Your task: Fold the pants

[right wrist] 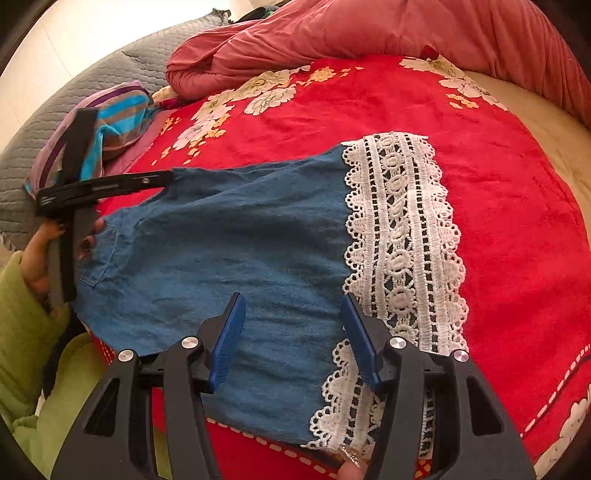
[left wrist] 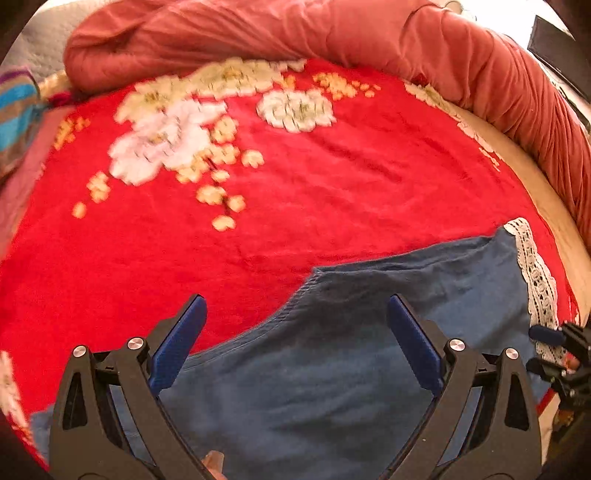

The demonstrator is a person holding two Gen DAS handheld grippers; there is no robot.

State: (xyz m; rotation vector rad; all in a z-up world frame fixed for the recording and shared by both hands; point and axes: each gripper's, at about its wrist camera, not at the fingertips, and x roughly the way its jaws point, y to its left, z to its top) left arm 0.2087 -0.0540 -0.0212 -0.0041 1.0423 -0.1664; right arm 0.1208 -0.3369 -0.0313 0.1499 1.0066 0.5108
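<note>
Both sets of jaws are seen apart, nothing pinched between the pads. The left gripper (left wrist: 295, 306) is spread wide above the waist end of the pants (right wrist: 221, 251); blue pads hang over denim on one side and over red cloth on the other. The right gripper (right wrist: 293, 306) is parted to a middling gap, poised over the seam where denim meets the lace hem (right wrist: 402, 236); whether the pads touch the fabric cannot be told.

The pants are laid flat on the red floral blanket (left wrist: 332, 177), near its front edge. Blue denim, folded to one leg's width, with a patch pocket visible at the waist end. The white lace hem is at the far-right end in the left wrist view and in the centre-right of the right wrist view.

In the right wrist view the left gripper (right wrist: 166, 179) is seen side-on at the waist edge, held by a hand (right wrist: 37, 251) in a green sleeve (right wrist: 26, 332). A fingertip with a glittery nail (right wrist: 351, 458) is seen at the bottom edge.

A rumpled pink duvet (left wrist: 295, 33) is bunched along the back of the blanket. A striped cloth (right wrist: 118, 118) and a grey quilted cover (right wrist: 55, 110) are seen at the far left.
</note>
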